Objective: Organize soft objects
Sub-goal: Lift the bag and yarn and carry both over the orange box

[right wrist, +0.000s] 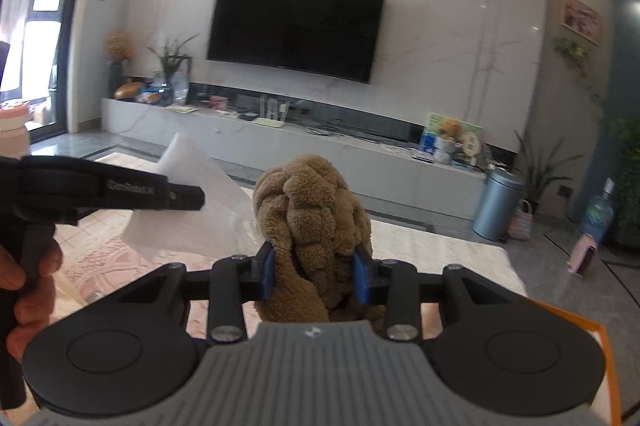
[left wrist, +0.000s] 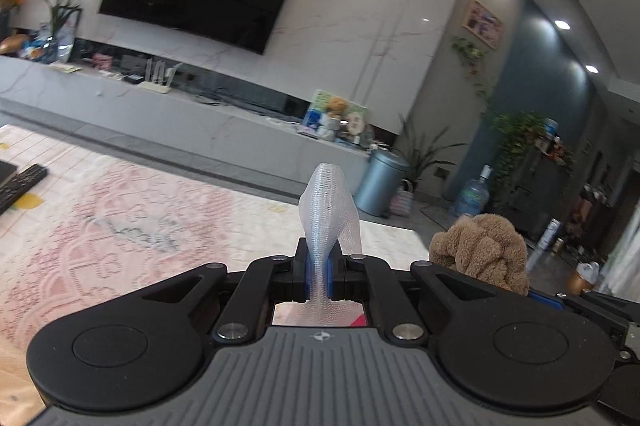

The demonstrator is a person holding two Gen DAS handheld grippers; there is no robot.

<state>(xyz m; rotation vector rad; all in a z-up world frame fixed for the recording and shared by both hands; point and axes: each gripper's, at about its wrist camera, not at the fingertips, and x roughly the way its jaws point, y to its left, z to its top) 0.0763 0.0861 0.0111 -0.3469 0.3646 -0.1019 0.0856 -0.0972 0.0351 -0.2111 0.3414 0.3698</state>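
My left gripper (left wrist: 319,272) is shut on a strip of white mesh fabric (left wrist: 328,210), which stands up in a loop above the jaws. In the right wrist view the left gripper (right wrist: 188,196) enters from the left, with the white mesh (right wrist: 188,202) spreading out beside it. My right gripper (right wrist: 314,274) is shut on a brown fluffy plush toy (right wrist: 312,210), held up in the air. The plush also shows at the right edge of the left wrist view (left wrist: 480,250). Both grippers are raised, side by side, above a table.
A pink-and-white lace tablecloth (left wrist: 120,226) covers the table below. A black remote (left wrist: 20,182) lies at its left. An orange-edged object (right wrist: 596,354) sits at the lower right. Beyond are a TV wall (right wrist: 296,26), a low cabinet, a metal bin (right wrist: 496,206) and plants.
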